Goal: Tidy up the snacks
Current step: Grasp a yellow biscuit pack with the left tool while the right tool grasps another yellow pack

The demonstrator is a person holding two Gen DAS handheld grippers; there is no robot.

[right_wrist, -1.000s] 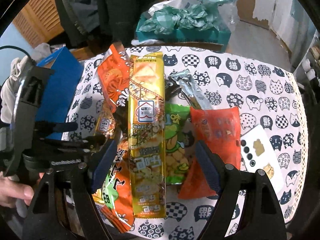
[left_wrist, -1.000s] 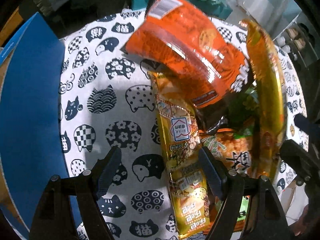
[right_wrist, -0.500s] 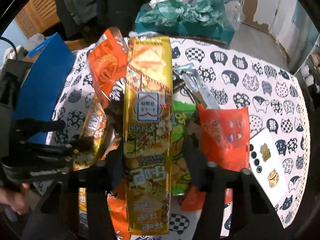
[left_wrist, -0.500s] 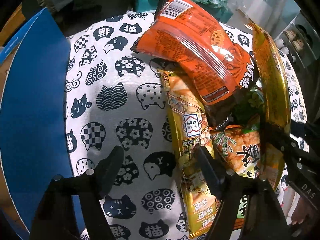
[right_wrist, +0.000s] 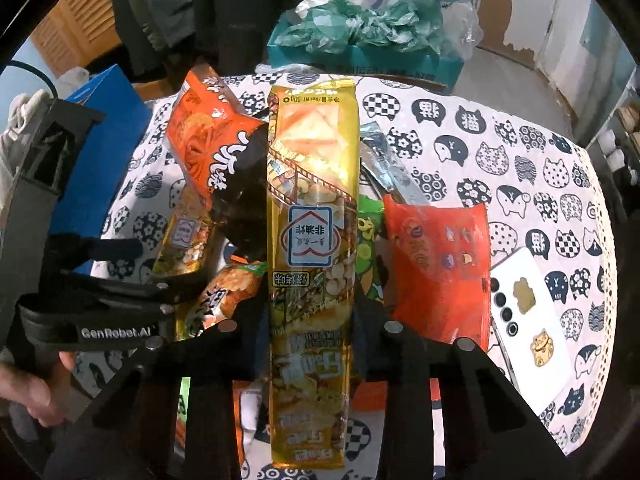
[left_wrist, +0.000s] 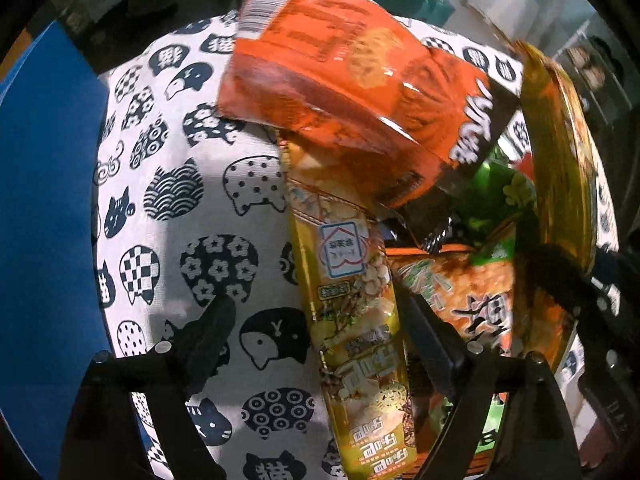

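Note:
My right gripper (right_wrist: pixel 310 320) points down with its jaws closing, and the pads press both sides of a long yellow snack pack (right_wrist: pixel 310 200). In the left wrist view that pack (left_wrist: pixel 560 160) stands edge-on at the right. A second yellow pack (left_wrist: pixel 352 320) lies on the cat-print tablecloth (left_wrist: pixel 180 200). My left gripper (left_wrist: pixel 316 336) straddles it with jaws opening and pads clear of it. An orange bag (left_wrist: pixel 340 92) leans over the pile's far end. An orange-green pack (left_wrist: pixel 472 300) and a green one (left_wrist: pixel 500 188) lie underneath.
A red pack (right_wrist: pixel 436 272) and a white phone (right_wrist: pixel 532 320) lie to the right, and a silver wrapper (right_wrist: pixel 388 164) sits behind them. A blue box (left_wrist: pixel 44 220) borders the table's left side. A teal box of green bags (right_wrist: pixel 360 40) stands at the back. A hand (right_wrist: pixel 24 388) holds the left gripper.
My right gripper's jaws have closed from wide apart onto the long yellow pack, which now sits higher and nearer the camera. The left gripper has shifted slightly over the other yellow pack.

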